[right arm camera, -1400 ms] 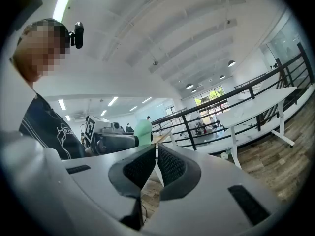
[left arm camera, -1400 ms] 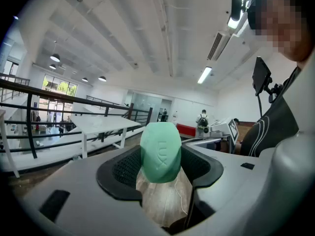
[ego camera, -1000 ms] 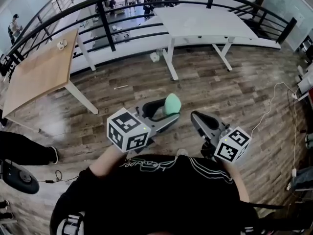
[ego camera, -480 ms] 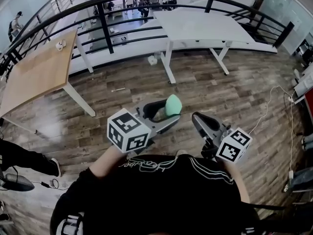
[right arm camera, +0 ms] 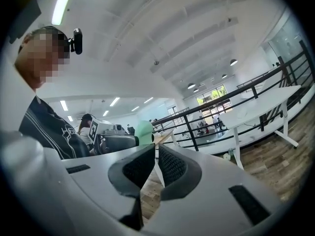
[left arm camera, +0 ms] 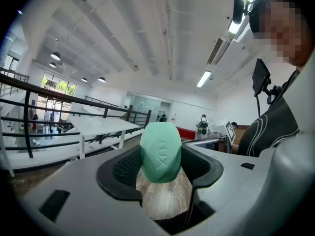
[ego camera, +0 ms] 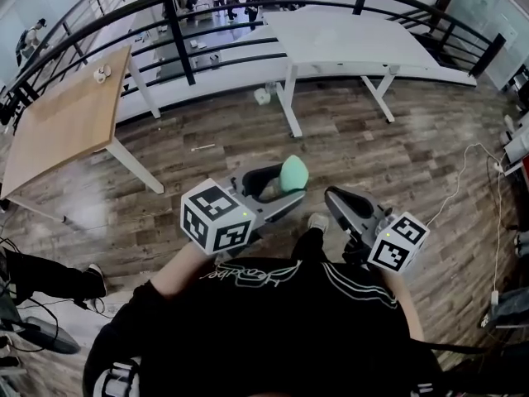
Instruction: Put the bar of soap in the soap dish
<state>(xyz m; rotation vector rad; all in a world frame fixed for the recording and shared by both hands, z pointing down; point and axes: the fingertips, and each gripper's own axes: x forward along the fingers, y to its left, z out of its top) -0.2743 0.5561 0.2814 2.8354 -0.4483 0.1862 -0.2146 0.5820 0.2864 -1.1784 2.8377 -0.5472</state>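
A mint-green bar of soap (ego camera: 293,173) stands on end between the black pads of my left gripper (ego camera: 285,182), which is shut on it and held out level over the wooden floor. In the left gripper view the soap (left arm camera: 160,151) fills the gap of the left gripper (left arm camera: 160,162) and reaches above both pads. My right gripper (ego camera: 335,198) hovers to its right with nothing in it. In the right gripper view the right gripper (right arm camera: 154,165) has its pads almost together, and the soap (right arm camera: 143,131) shows beyond them. No soap dish is in any view.
A wooden table (ego camera: 66,122) stands far left and a white table (ego camera: 347,40) farther off, with a black railing (ego camera: 178,31) behind them. A cable (ego camera: 463,180) trails over the floor at right. Another person's leg (ego camera: 50,275) is at left. My shoe (ego camera: 316,220) shows between the grippers.
My shoe has stepped forward between the grippers and the room has shifted slightly in the head view. The other person's leg at left has moved. Both grippers hold as before.
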